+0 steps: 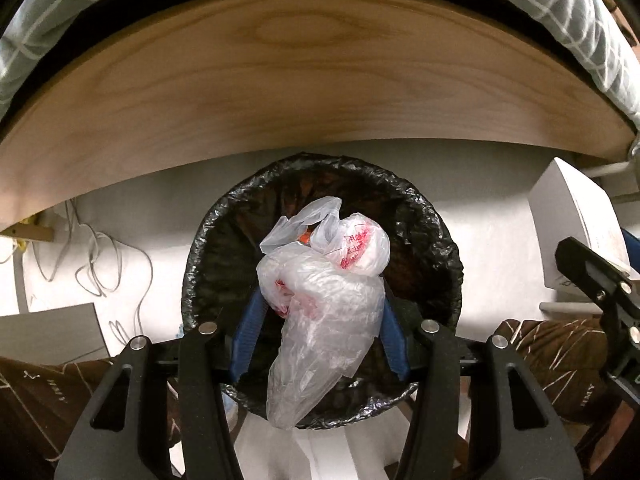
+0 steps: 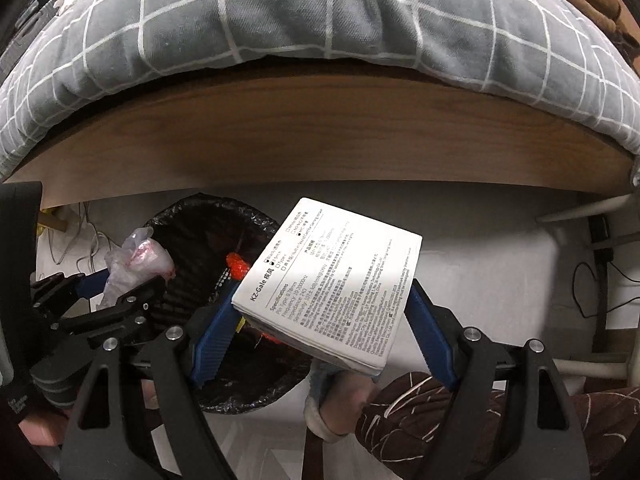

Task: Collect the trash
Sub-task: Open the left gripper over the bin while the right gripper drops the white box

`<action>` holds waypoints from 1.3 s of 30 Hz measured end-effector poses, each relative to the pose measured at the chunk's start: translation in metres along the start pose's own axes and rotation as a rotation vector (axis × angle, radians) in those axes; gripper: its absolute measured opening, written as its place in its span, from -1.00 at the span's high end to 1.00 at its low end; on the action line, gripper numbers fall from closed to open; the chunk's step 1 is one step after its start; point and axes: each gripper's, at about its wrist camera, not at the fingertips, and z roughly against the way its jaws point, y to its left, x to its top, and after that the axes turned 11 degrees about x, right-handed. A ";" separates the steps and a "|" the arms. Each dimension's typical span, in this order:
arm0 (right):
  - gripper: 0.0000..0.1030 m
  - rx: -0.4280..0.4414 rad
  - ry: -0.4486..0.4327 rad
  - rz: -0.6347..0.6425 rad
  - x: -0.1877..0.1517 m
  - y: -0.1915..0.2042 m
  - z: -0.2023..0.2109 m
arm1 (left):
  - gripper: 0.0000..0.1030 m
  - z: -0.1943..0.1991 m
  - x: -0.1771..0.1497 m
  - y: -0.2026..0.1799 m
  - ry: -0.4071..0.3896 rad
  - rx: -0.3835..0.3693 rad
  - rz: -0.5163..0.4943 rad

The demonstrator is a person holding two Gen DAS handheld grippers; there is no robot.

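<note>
My left gripper (image 1: 320,304) is shut on a crumpled clear plastic bag (image 1: 324,300) with red print, held right above the open bin (image 1: 436,240) lined with a black bag. In the right wrist view the same plastic bag (image 2: 136,264) and left gripper (image 2: 120,300) hang over the bin's left rim (image 2: 192,208). My right gripper (image 2: 324,304) is shut on a white printed box (image 2: 332,280), held just right of the bin and above it. Red trash (image 2: 238,266) lies inside the bin. The box also shows at the right edge of the left wrist view (image 1: 568,216).
A wooden bed frame board (image 1: 280,92) with grey checked bedding (image 2: 280,16) runs across above the bin. Loose cables (image 1: 92,264) lie on the white floor at left. Brown patterned trouser legs (image 2: 440,408) and a socked foot (image 2: 340,396) are near the bin.
</note>
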 end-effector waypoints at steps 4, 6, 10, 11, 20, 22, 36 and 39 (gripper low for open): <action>-0.49 0.005 0.012 0.013 -0.001 0.008 -0.003 | -0.24 0.005 -0.001 0.002 -0.013 0.014 -0.005; -0.49 0.018 0.018 0.021 0.001 0.012 -0.004 | -0.47 0.010 -0.001 0.007 -0.034 0.025 -0.002; -0.49 0.041 0.020 0.043 0.004 0.026 -0.003 | -0.73 0.013 -0.002 0.021 -0.042 0.036 0.006; -0.50 0.051 0.024 0.045 0.006 0.031 -0.003 | -0.80 0.013 -0.003 0.026 -0.046 0.049 0.005; -0.50 0.084 0.056 0.077 0.014 0.078 -0.006 | -0.89 0.013 -0.017 0.085 -0.028 0.109 0.080; -0.50 0.087 0.072 0.087 0.015 0.086 -0.008 | -0.89 0.015 -0.019 0.097 -0.027 0.118 0.100; -0.55 0.071 0.119 0.135 0.017 0.112 -0.013 | -0.89 0.021 -0.031 0.149 -0.007 0.131 0.205; -0.74 0.049 0.103 0.146 0.019 0.113 -0.010 | -0.89 0.024 -0.031 0.151 -0.013 0.136 0.211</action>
